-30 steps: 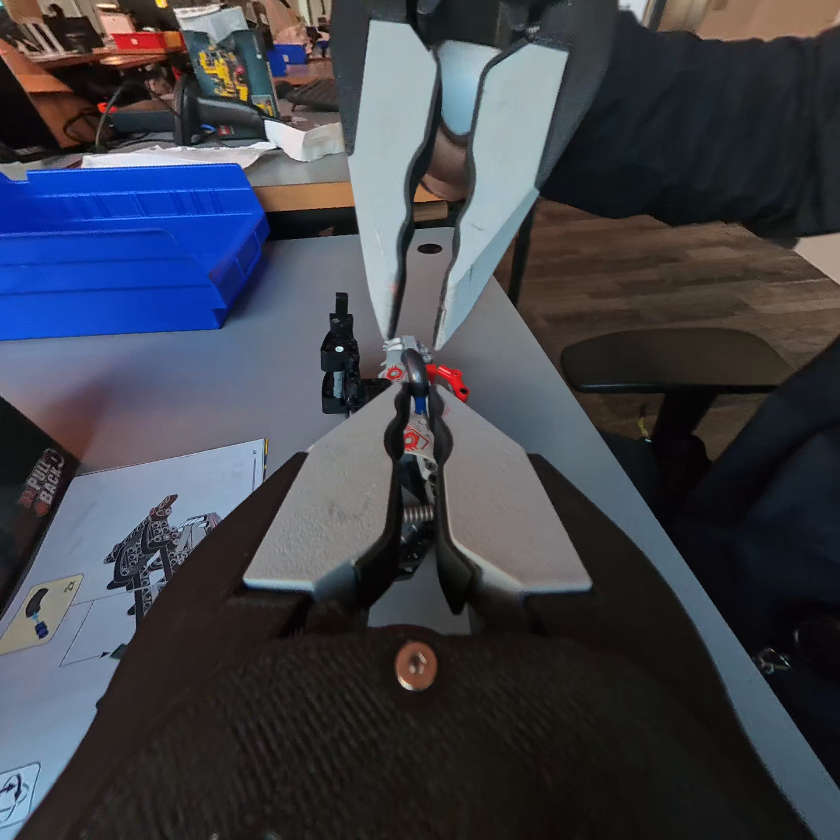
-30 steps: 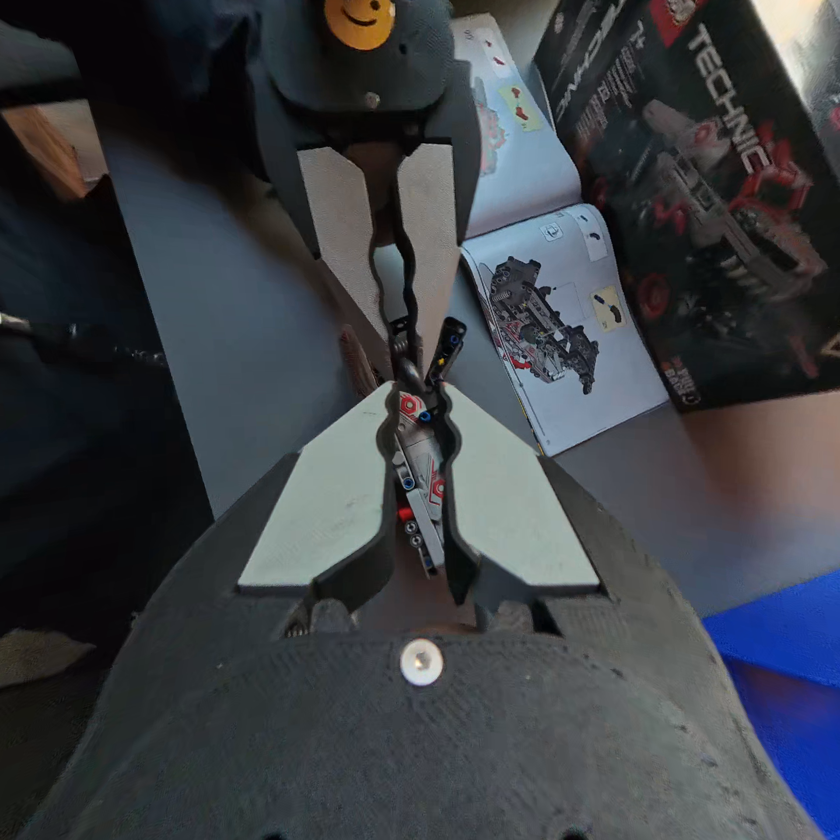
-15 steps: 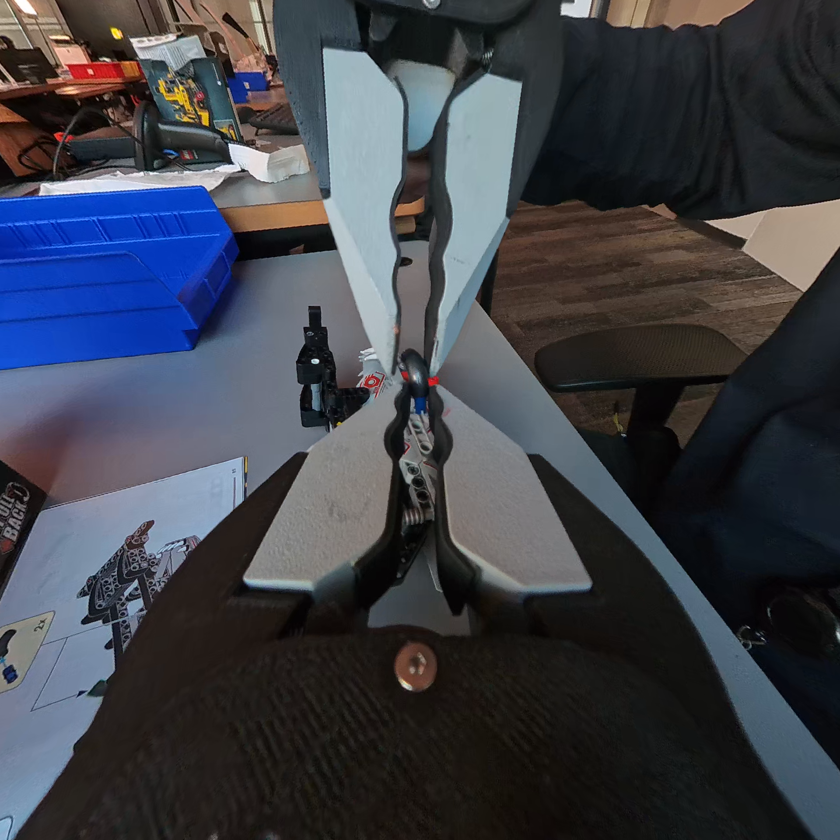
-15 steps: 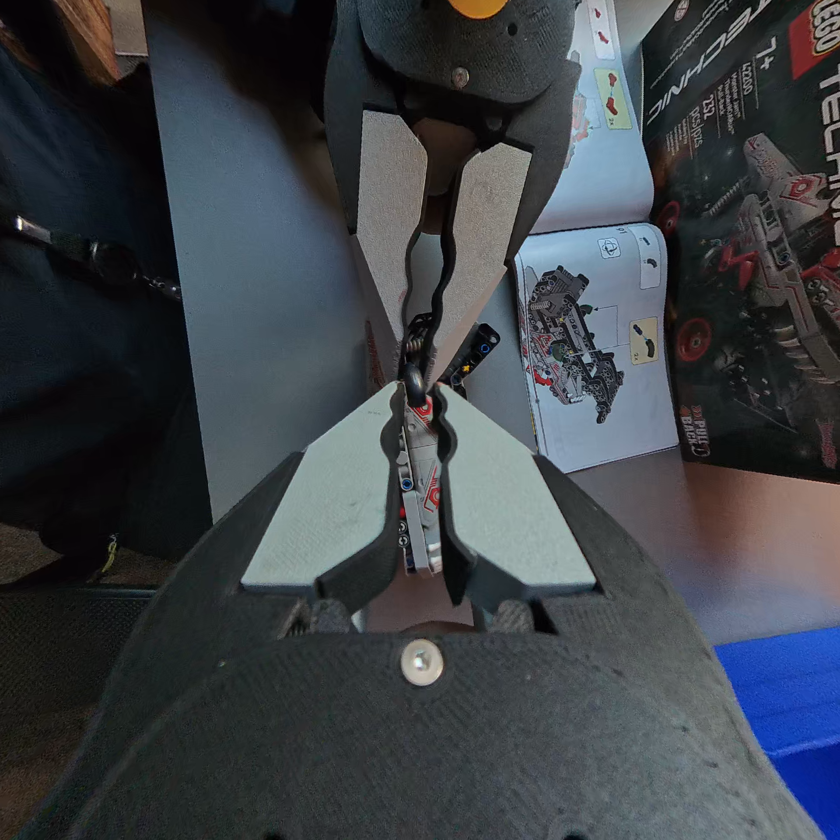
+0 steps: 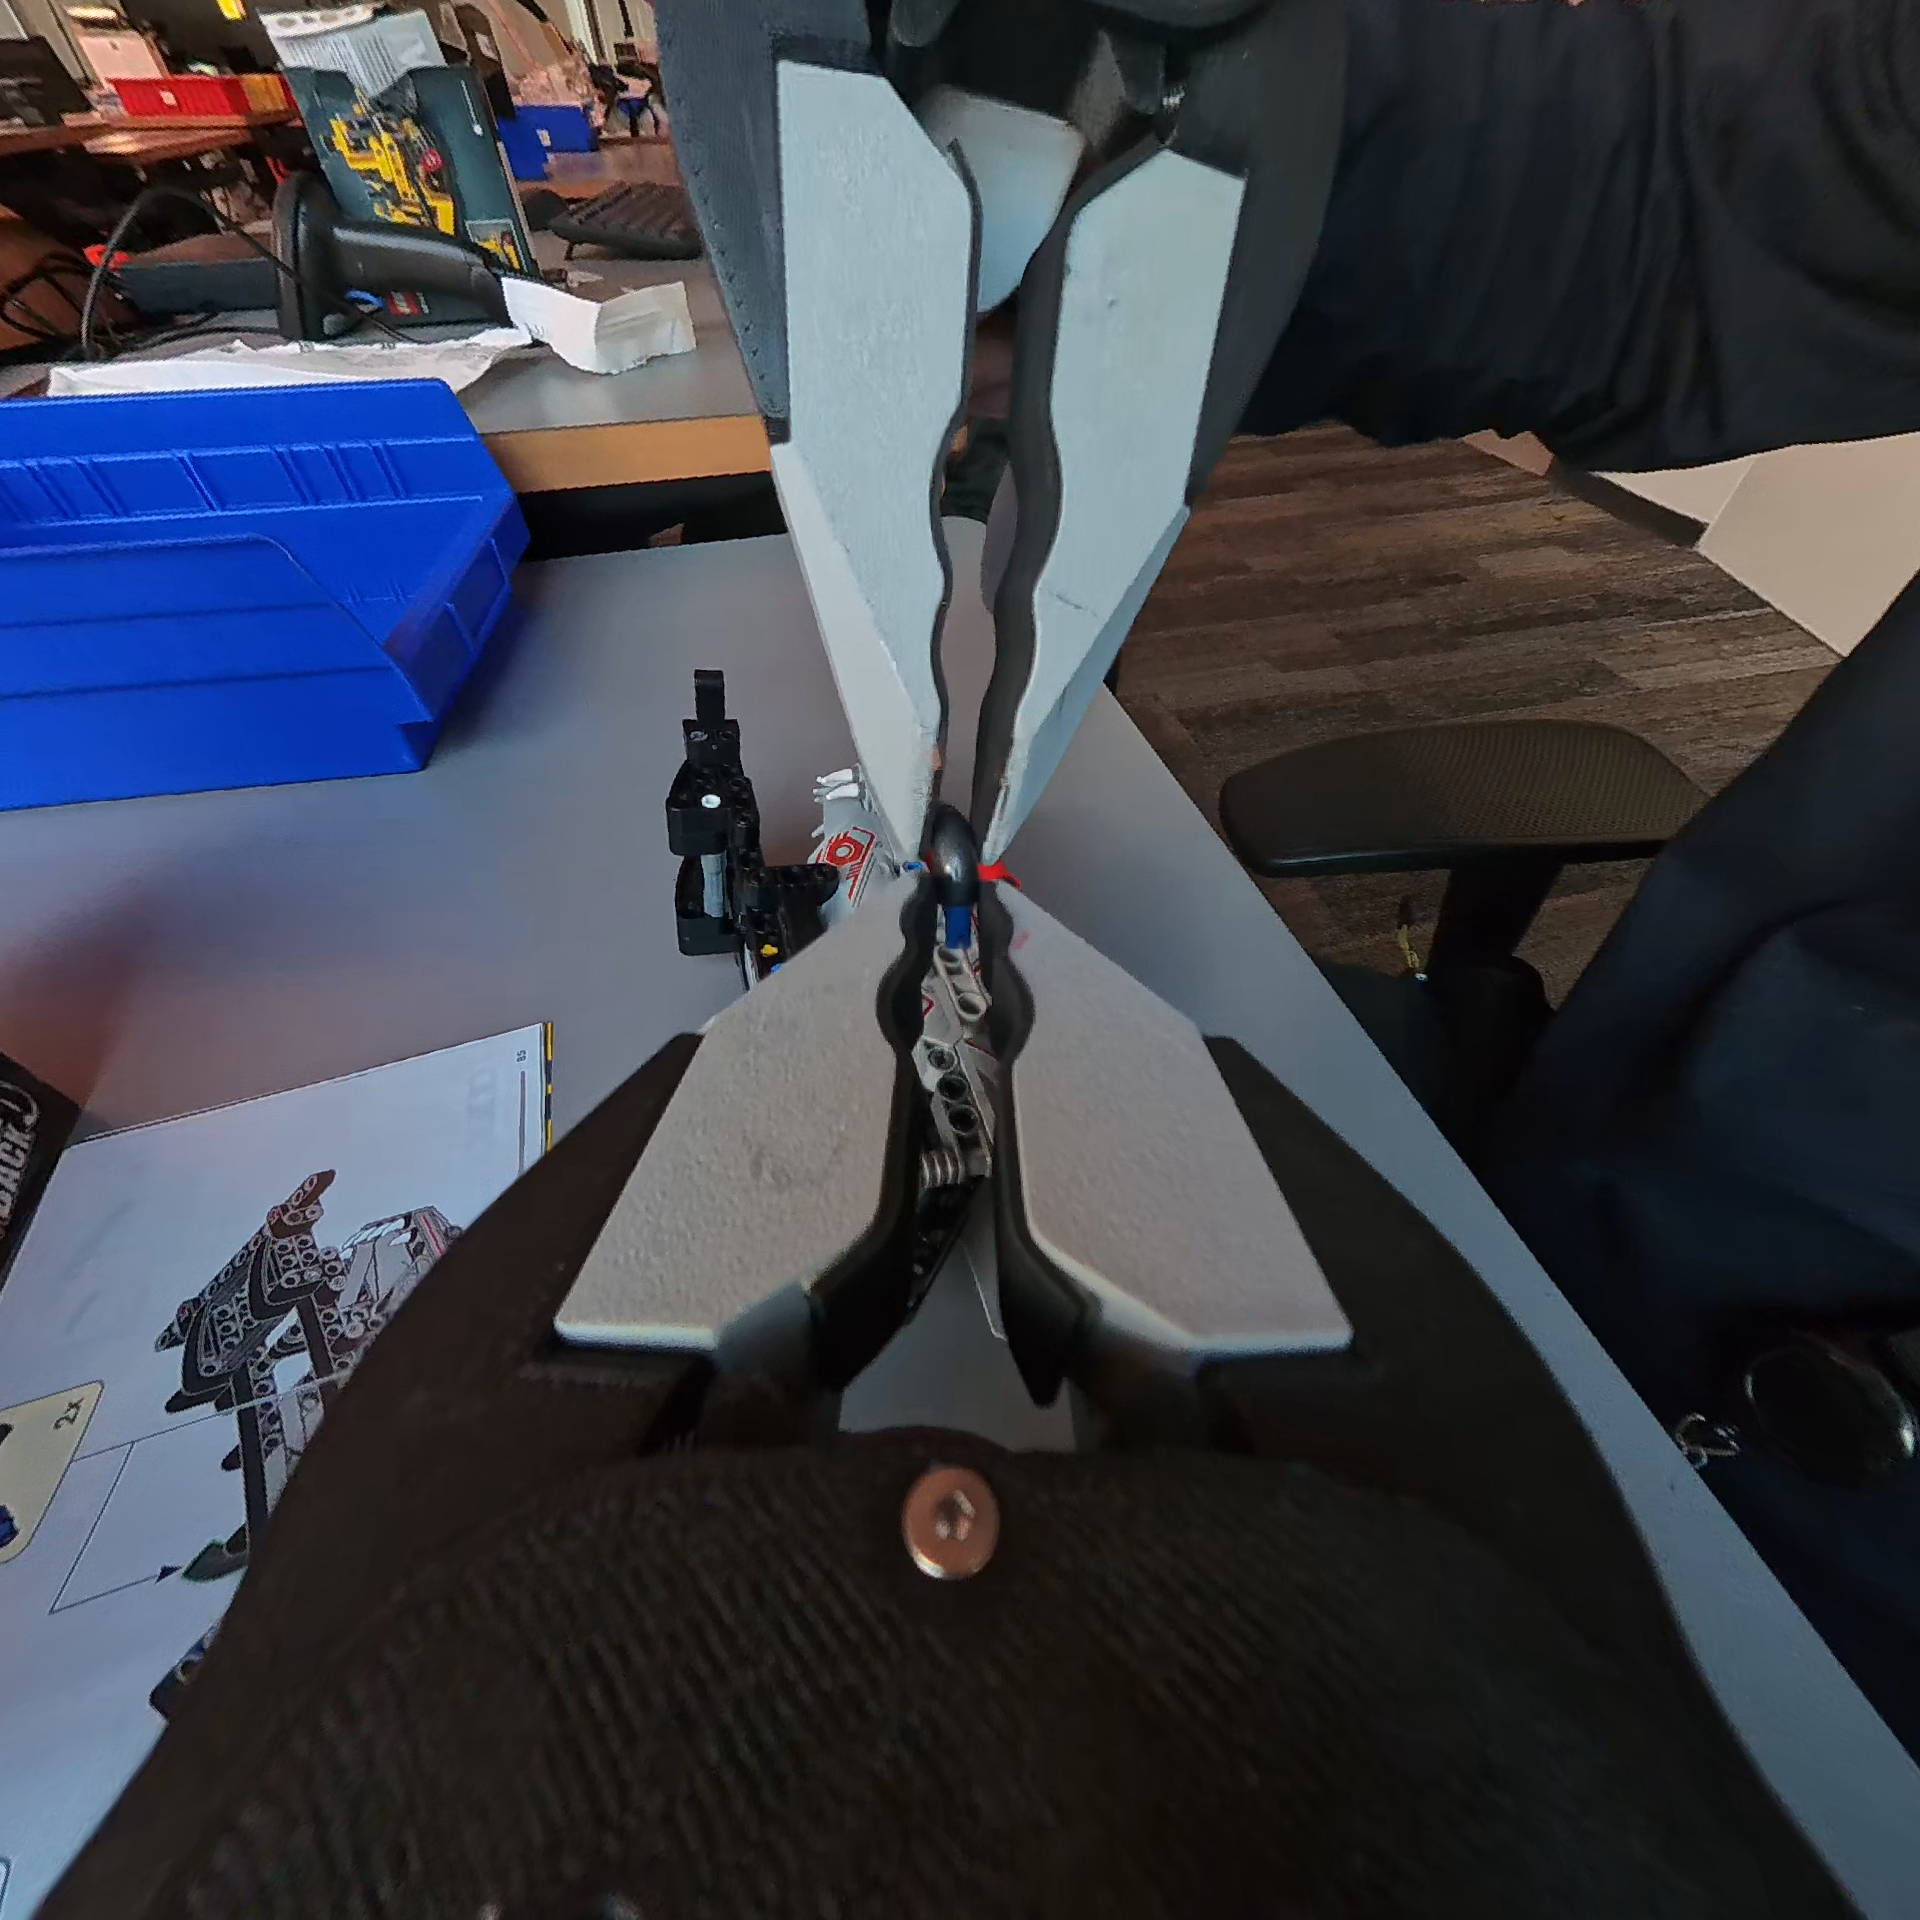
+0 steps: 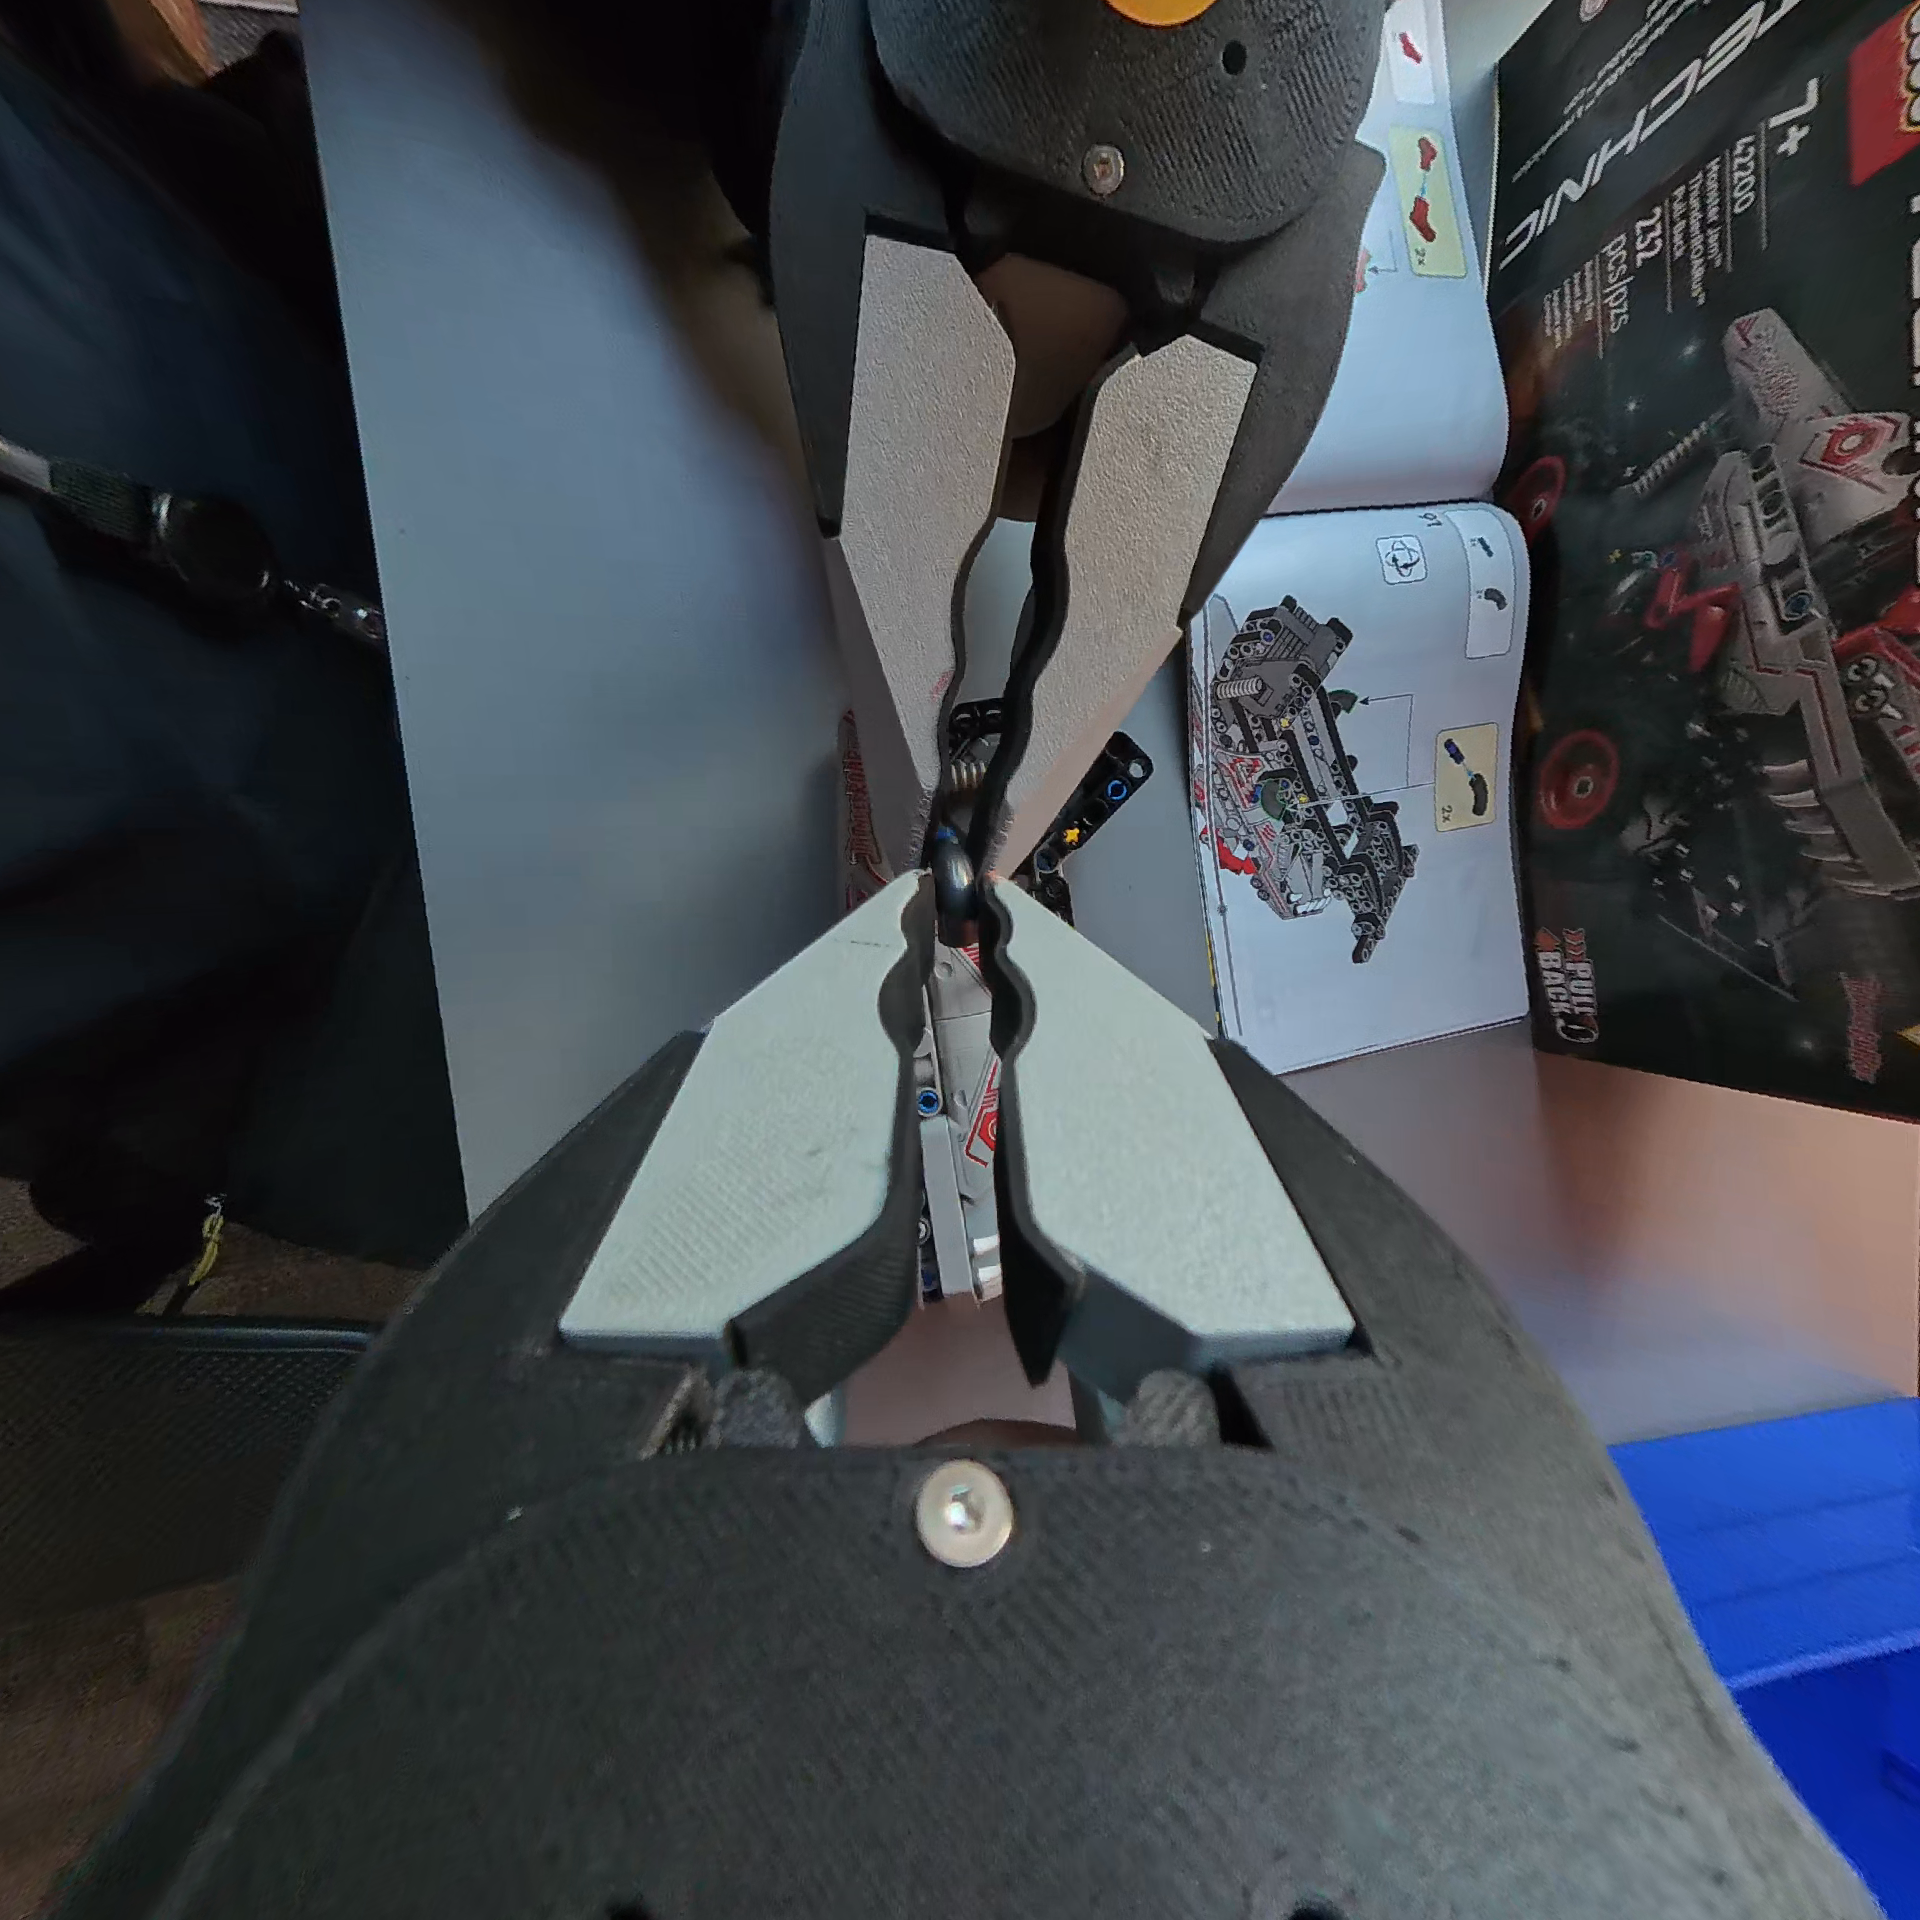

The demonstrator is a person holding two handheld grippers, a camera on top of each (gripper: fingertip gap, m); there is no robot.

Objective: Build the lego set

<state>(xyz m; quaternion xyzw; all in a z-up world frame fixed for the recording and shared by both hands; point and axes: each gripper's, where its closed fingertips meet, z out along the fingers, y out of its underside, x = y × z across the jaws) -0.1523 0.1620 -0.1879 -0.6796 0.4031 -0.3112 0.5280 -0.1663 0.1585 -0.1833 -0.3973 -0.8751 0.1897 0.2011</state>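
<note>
Fingers [image 5: 790,1153] hide most of the lego model [image 5: 951,1091] (edges only).

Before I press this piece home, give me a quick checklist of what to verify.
1. left gripper shut on the lego model: ok.
2. right gripper pinching the dark curved piece at its tips: ok.
3. blue pin lined up with its hole: cannot tell, the fingertips hide it.
4. Piece fully seated: cannot tell.
5. instruction booklet open and visible: ok.
6. Work away from the table edge: not ok, it is close.
</note>
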